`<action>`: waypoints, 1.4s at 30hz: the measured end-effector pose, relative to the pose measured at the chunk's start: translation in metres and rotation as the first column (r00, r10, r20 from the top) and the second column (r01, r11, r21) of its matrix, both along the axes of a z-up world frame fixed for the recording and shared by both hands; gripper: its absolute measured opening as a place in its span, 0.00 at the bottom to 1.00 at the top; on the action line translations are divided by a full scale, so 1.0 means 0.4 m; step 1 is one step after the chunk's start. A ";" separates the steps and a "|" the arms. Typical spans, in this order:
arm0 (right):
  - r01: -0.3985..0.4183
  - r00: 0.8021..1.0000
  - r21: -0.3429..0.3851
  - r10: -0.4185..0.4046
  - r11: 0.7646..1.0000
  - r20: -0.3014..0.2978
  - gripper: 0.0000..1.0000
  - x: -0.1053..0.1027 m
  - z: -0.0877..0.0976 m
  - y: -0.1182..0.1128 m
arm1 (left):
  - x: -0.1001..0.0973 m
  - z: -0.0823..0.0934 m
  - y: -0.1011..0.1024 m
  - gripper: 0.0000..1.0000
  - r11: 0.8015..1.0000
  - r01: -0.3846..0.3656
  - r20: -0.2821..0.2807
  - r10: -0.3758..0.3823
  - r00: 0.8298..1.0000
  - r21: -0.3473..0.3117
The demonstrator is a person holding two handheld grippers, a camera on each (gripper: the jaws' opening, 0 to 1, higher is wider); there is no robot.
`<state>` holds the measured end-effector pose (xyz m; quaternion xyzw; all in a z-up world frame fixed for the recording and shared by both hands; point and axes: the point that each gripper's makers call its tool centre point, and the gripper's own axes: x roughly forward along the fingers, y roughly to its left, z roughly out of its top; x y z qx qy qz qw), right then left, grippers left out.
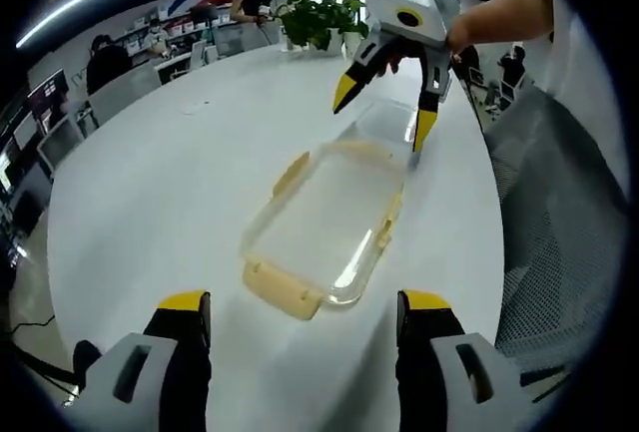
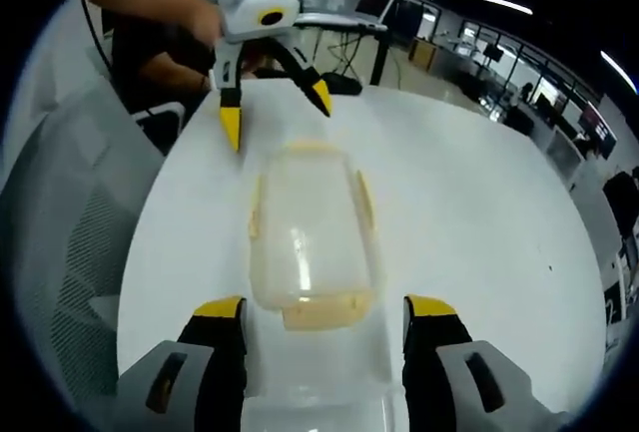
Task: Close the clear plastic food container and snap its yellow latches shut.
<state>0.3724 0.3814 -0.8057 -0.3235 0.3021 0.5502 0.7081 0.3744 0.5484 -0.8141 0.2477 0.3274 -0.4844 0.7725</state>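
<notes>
Left gripper view — both grippers gape around the lidded container [image 1: 324, 227].

One clear plastic container [image 1: 329, 222] sits on one white table [image 1: 170, 183]. It carries four yellow latches [image 1: 283, 290], one per side. Two grippers face it: the left gripper [image 1: 305, 317] near, the right gripper [image 2: 324, 322] far. One mesh chair [image 1: 559, 242] stands right.
</notes>
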 end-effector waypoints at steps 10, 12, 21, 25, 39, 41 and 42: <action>-0.052 0.999 -0.057 0.051 0.997 -0.020 0.62 -0.011 -0.019 0.002 | 0.021 -0.001 -0.001 0.74 0.998 0.053 -0.004 -0.053 0.999 0.038; -0.053 0.998 -0.063 0.052 0.997 -0.028 0.61 -0.010 -0.021 0.002 | 0.025 -0.005 0.001 0.74 0.996 0.073 -0.004 -0.073 0.997 0.057; -0.075 0.996 -0.107 0.069 0.991 -0.058 0.60 -0.011 -0.042 0.001 | 0.038 -0.003 -0.004 0.69 0.984 0.146 -0.005 -0.147 0.989 0.100; -0.085 0.995 -0.122 0.078 0.989 -0.060 0.57 -0.007 -0.045 0.002 | 0.040 -0.005 -0.009 0.67 0.978 0.173 -0.007 -0.173 0.985 0.118; -0.107 0.990 -0.148 0.092 0.983 -0.105 0.55 0.007 -0.066 0.002 | 0.055 -0.010 -0.022 0.58 0.948 0.263 -0.025 -0.263 0.965 0.181; -0.112 0.989 -0.153 0.095 0.982 -0.112 0.55 0.007 -0.072 0.001 | 0.056 -0.012 -0.025 0.58 0.946 0.271 -0.031 -0.270 0.962 0.180; -0.113 0.988 -0.160 0.095 0.981 -0.119 0.55 0.006 -0.075 -0.001 | 0.056 -0.013 -0.028 0.58 0.942 0.280 -0.033 -0.279 0.960 0.184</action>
